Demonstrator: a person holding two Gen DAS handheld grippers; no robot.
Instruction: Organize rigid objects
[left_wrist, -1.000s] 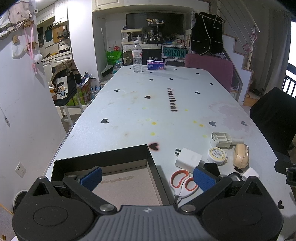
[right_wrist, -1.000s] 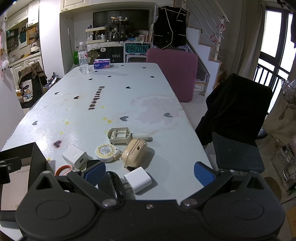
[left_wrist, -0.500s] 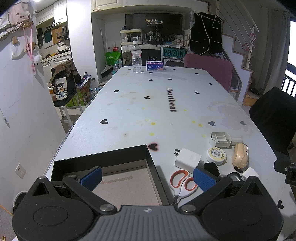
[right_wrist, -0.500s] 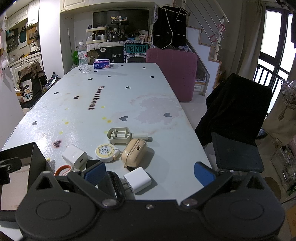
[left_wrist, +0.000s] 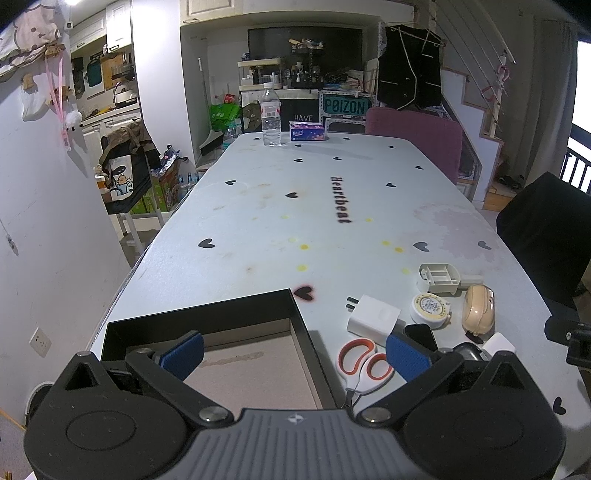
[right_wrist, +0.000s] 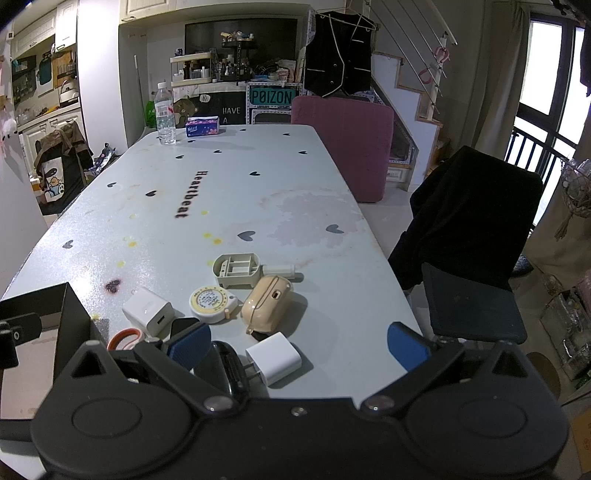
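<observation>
A black open box (left_wrist: 207, 314) with a brown floor sits at the table's near left; my left gripper (left_wrist: 294, 354) hangs open over its right wall. To its right lie orange-handled scissors (left_wrist: 364, 363), a white charger (left_wrist: 373, 314), a round tape measure (left_wrist: 428, 308), a beige earbud case (left_wrist: 478, 308) and a grey plastic holder (left_wrist: 439, 275). My right gripper (right_wrist: 298, 345) stands open above a small white plug (right_wrist: 273, 356) and a black object (right_wrist: 223, 363). The case (right_wrist: 267, 306), tape measure (right_wrist: 210, 300) and charger (right_wrist: 147, 308) lie just ahead.
A water bottle (left_wrist: 270, 114) and a tissue box (left_wrist: 308, 131) stand at the table's far end. A pink chair (right_wrist: 341, 144) is behind it, and a black-draped chair (right_wrist: 469, 236) stands at the right edge. A wall runs along the left.
</observation>
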